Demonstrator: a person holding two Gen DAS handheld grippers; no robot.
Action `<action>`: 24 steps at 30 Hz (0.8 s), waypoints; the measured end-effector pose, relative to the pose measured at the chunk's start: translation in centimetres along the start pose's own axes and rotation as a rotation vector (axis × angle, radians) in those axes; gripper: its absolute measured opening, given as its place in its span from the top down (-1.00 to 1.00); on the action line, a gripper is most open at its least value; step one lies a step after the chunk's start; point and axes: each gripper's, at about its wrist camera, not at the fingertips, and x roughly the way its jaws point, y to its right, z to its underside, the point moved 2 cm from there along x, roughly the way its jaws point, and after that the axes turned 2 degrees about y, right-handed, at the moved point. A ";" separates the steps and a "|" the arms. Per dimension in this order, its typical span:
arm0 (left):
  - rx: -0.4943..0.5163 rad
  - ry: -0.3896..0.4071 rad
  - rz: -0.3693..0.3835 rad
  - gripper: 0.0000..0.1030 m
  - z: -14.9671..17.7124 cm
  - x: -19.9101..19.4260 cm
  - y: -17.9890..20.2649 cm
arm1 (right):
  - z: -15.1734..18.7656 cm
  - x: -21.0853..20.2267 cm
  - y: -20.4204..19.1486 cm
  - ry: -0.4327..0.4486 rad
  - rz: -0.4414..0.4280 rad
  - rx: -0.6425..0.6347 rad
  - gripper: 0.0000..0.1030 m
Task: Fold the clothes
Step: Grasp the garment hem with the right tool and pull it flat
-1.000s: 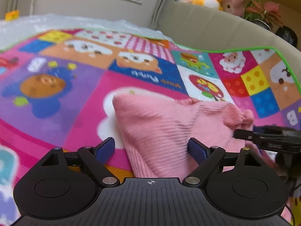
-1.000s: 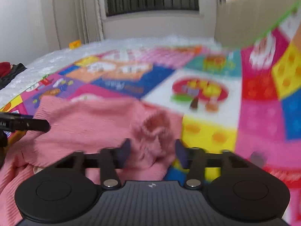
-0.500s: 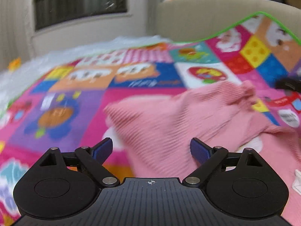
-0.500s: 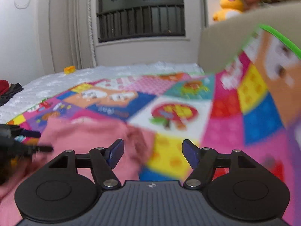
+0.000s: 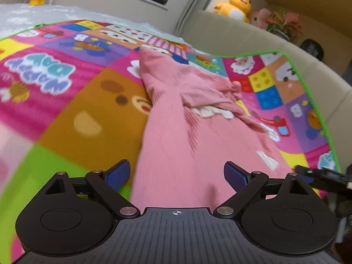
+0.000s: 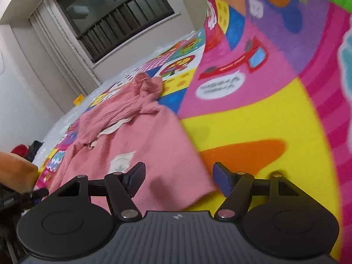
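Note:
A pink ribbed garment [image 5: 176, 136] lies spread lengthwise on the colourful play mat [image 5: 70, 114], its far end bunched with a white trim showing. My left gripper [image 5: 176, 173] is open over the garment's near hem, blue pads apart, nothing between them. In the right wrist view the same pink garment [image 6: 140, 145] lies to the left, its near right corner between the open fingers of my right gripper [image 6: 178, 176]. The right gripper's tip [image 5: 319, 176] shows at the right edge of the left view.
The mat has a green border [image 5: 308, 83] and runs up against a beige sofa [image 5: 253, 35] holding a yellow plush duck [image 5: 237, 4] and a potted plant [image 5: 283, 24]. A white quilted cover [image 5: 26, 15] lies beyond the mat. A window with bars [image 6: 123, 22] is behind.
Both grippers drew back from the garment's far bunched end toward its near hem. The right gripper let go of the bunched fabric and stands open.

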 end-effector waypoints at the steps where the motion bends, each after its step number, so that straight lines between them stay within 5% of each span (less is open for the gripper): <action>1: 0.003 0.017 0.002 -0.85 0.4 -0.2 0.1 | 0.1 0.6 -0.4 0.005 0.002 0.014 -0.20; 3: 0.015 0.059 0.011 -0.85 1.2 -0.4 -0.1 | -0.2 1.6 -1.3 -0.007 -0.012 0.020 0.63; 4: 0.016 0.082 0.020 -0.85 1.6 -0.6 -0.3 | -0.5 2.0 -2.2 -0.018 -0.028 -0.010 0.80; 6: 0.005 0.119 0.041 -0.85 2.0 -0.9 -0.6 | -1.1 2.0 -5.0 -0.017 -0.047 -0.158 0.82; 10: 0.004 0.130 0.052 -0.90 2.2 -0.8 -0.6 | 0.8 0.8 -14.0 -0.015 -0.064 -0.733 0.83; 12: 0.006 0.135 0.060 -0.90 2.3 -0.8 -0.6 | 3.7 1.3 -17.0 -0.097 -0.082 -0.976 0.83; 16: -0.004 0.147 0.072 -0.90 2.4 -1.0 -0.8 | 9.2 2.2 -18.5 -0.172 -0.061 -1.268 0.81; 21: 0.012 0.128 -0.008 -0.90 2.1 -1.0 0.1 | 8.4 2.4 -17.8 -0.175 -0.068 -1.145 0.79; 24: 0.037 0.119 -0.140 -0.84 2.5 -1.3 1.8 | 8.5 2.2 -17.3 -0.150 -0.068 -1.093 0.79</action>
